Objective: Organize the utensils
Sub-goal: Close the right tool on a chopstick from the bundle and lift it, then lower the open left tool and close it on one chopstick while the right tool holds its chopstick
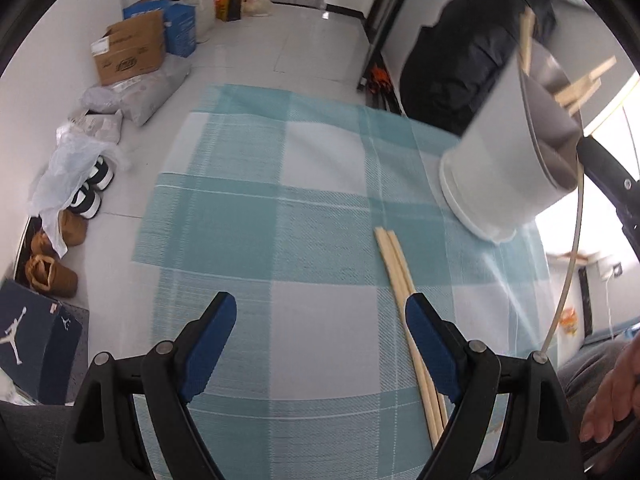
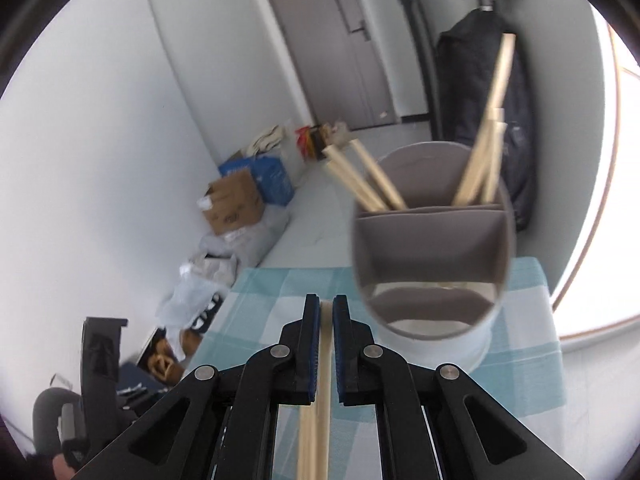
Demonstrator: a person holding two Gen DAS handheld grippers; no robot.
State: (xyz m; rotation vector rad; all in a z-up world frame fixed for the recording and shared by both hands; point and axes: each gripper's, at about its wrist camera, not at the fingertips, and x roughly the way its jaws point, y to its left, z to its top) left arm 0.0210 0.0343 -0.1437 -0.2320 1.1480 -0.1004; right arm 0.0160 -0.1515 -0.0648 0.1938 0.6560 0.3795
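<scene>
Two chopsticks (image 2: 318, 420) are clamped between the nearly closed jaws of the right gripper (image 2: 326, 304), their length running back under the tool. Ahead of it stands a white holder (image 2: 432, 280) with grey dividers, resting on the checked blue cloth (image 2: 272, 292) that covers the table. Its far compartments already hold several chopsticks (image 2: 368, 184) leaning outward; the near compartment looks empty. The left gripper (image 1: 320, 312) has its jaws spread wide with nothing gripped, above the cloth (image 1: 280, 200). Another pair of chopsticks (image 1: 396, 264) lies flat on the cloth, passing under its right jaw, near the holder (image 1: 500, 152).
</scene>
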